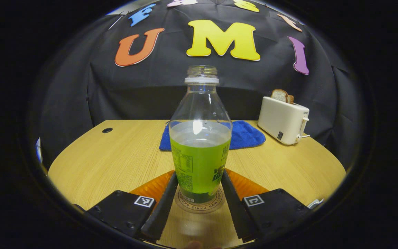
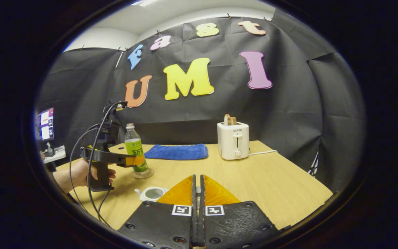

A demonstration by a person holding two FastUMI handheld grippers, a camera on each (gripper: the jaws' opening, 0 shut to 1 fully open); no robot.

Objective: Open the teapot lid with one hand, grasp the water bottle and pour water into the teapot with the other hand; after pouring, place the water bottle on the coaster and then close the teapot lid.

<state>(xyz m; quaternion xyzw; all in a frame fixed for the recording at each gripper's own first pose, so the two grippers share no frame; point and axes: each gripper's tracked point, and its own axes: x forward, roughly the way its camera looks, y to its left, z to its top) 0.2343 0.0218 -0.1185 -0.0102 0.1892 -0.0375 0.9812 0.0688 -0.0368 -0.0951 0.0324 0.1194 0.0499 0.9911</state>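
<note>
Bottle first: the clear plastic water bottle (image 1: 200,138) with its green label stands upright on the round printed coaster (image 1: 200,204), cap off, between the fingers of your left tool (image 1: 199,200), which flank it closely, though I cannot tell whether they press it. Your right tool (image 2: 197,207) is closed, seemingly pinching the lid, above the open white teapot (image 2: 152,193); judging from this, let the bottle go, then lower the lid. A blue cloth (image 2: 176,151) and white toaster (image 2: 233,140) sit well back on the wooden desk (image 2: 254,180), blocking nothing.

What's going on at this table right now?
A person works two handheld grippers. The left gripper has its fingers around the water bottle, which stands on the coaster. The right gripper is shut, apparently holding something small, near the teapot, which looks open. A blue cloth and toaster sit behind.
</note>
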